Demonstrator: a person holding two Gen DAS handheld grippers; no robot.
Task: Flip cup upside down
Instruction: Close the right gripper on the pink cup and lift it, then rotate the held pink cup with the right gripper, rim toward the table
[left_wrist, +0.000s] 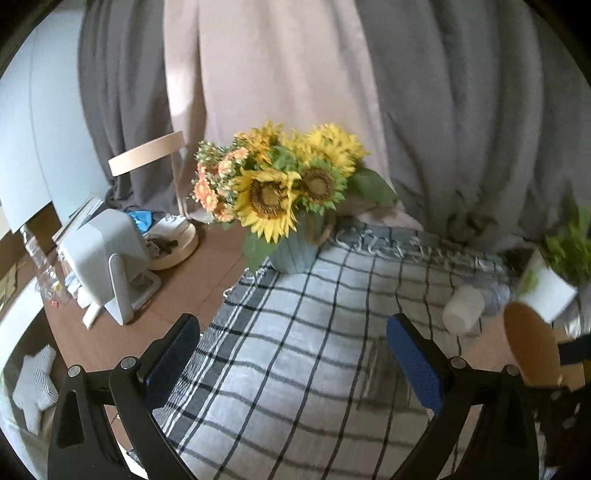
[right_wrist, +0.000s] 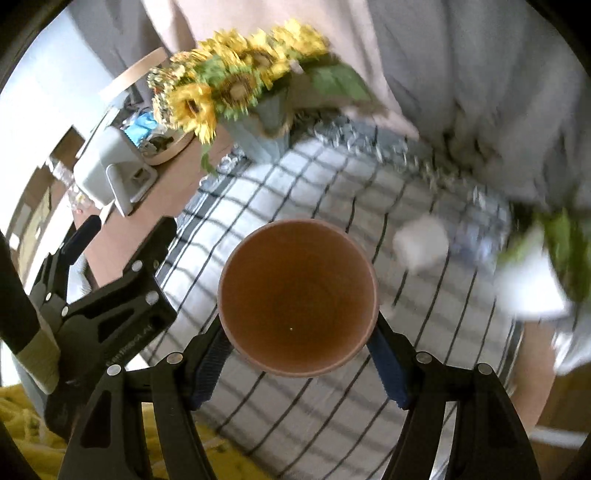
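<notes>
A terracotta-brown cup (right_wrist: 297, 295) is held between my right gripper's (right_wrist: 299, 354) blue-padded fingers, lifted above the checked cloth (right_wrist: 424, 332). Its open mouth faces the right wrist camera, so I look straight into it. The same cup shows at the right edge of the left wrist view (left_wrist: 532, 343), tilted on its side in the air. My left gripper (left_wrist: 291, 343) is open and empty, low over the checked cloth (left_wrist: 295, 332), left of the cup.
A vase of sunflowers (left_wrist: 291, 192) stands at the cloth's far edge. A white cylinder (left_wrist: 463, 308) and a white pot with a green plant (left_wrist: 554, 280) sit at the right. A white device (left_wrist: 107, 258) and a round tray (left_wrist: 173, 247) are on the wooden table at the left.
</notes>
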